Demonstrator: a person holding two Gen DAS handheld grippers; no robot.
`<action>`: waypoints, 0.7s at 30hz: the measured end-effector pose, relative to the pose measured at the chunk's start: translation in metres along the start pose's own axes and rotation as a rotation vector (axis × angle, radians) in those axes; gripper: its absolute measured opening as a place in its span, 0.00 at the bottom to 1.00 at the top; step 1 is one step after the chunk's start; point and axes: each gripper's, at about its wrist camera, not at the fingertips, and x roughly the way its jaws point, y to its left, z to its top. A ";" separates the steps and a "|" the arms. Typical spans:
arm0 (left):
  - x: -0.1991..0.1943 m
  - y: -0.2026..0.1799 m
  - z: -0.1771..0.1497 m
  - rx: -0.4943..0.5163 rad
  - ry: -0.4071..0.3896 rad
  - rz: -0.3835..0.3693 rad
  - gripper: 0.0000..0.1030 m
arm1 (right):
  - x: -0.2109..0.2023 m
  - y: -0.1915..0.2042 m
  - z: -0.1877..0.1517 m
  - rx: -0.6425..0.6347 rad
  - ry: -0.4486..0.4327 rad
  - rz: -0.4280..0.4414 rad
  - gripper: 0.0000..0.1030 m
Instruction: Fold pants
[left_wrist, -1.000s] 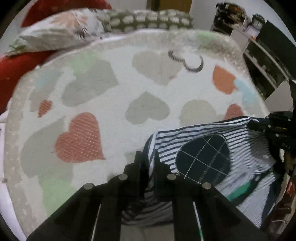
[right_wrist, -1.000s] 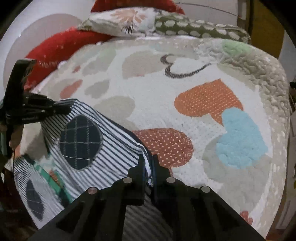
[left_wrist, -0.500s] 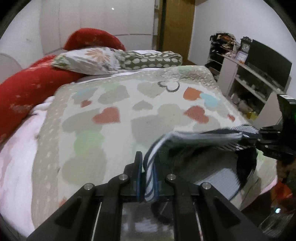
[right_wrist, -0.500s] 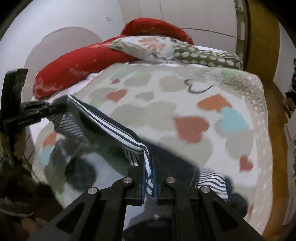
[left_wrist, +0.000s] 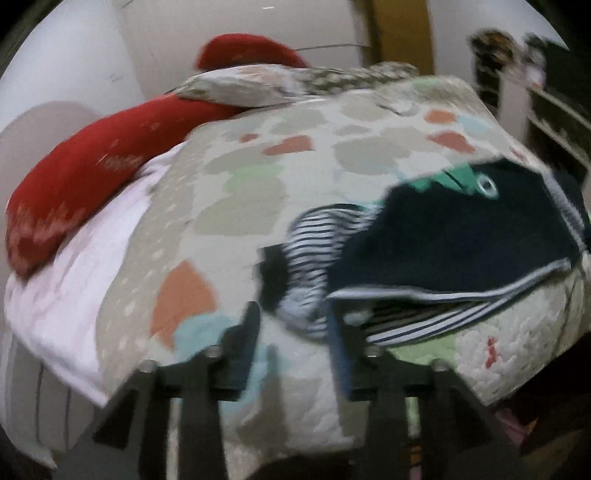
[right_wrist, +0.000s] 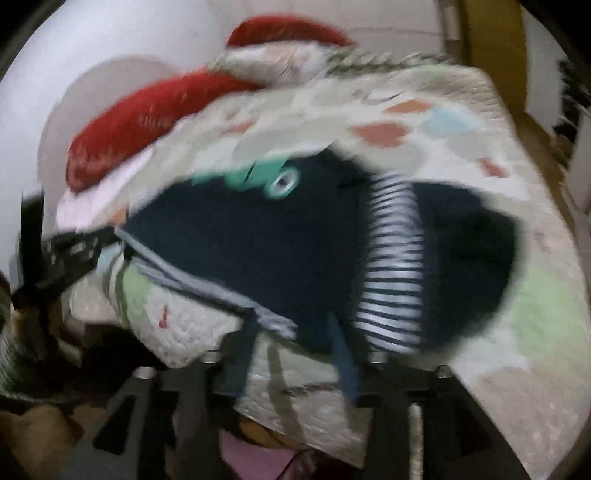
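The pants are dark navy with white-striped parts and a green patch with an eye. They lie spread on the heart-pattern quilt near the bed's front edge, and show in the right wrist view too. My left gripper is open, its fingers just in front of the pants' striped left edge. My right gripper is open at the pants' near hem. The left gripper also shows at the left of the right wrist view. Both views are blurred.
Red pillows and patterned pillows lie at the bed's head. A pink sheet hangs at the left side. Shelving stands to the right. The quilt's front edge drops off just below my grippers.
Both grippers held the pants up by the waistband, then swung them onto the quilt and opened. The pants now lie flat and both grippers have let go.
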 end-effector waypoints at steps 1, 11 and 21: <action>-0.005 0.009 -0.002 -0.038 0.001 0.007 0.37 | -0.015 -0.011 0.000 0.035 -0.043 -0.026 0.60; -0.052 0.057 -0.015 -0.246 -0.046 -0.059 0.40 | 0.001 -0.113 0.016 0.378 -0.116 -0.060 0.85; -0.068 0.052 0.002 -0.272 -0.075 -0.114 0.43 | -0.002 -0.121 0.039 0.446 -0.142 -0.009 0.33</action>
